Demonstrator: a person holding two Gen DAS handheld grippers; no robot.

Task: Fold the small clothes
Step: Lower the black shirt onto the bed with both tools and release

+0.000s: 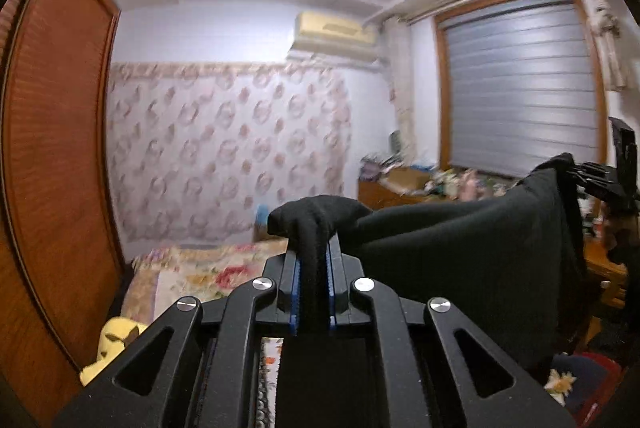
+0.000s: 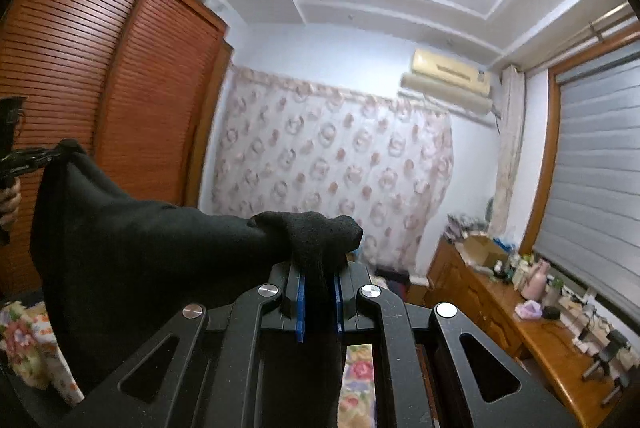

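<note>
A black garment [image 1: 460, 252] hangs stretched in the air between both grippers. My left gripper [image 1: 314, 256] is shut on one bunched corner of it, the cloth poking out past the blue pads. In the right wrist view my right gripper [image 2: 320, 276] is shut on the other corner of the black garment [image 2: 140, 260]. Each gripper shows in the other's view: the right gripper [image 1: 588, 175] at the far right edge, the left gripper [image 2: 36, 157] at the far left with a hand [image 2: 10, 203] below it. The cloth sags down between them.
A bed with a floral cover [image 1: 192, 276] lies below. A wooden louvred wardrobe [image 2: 100, 87] stands on the left. A cluttered wooden dresser [image 2: 532, 312] runs under the shuttered window [image 2: 604, 163]. A yellow soft toy [image 1: 112, 344] lies at the bed's near left.
</note>
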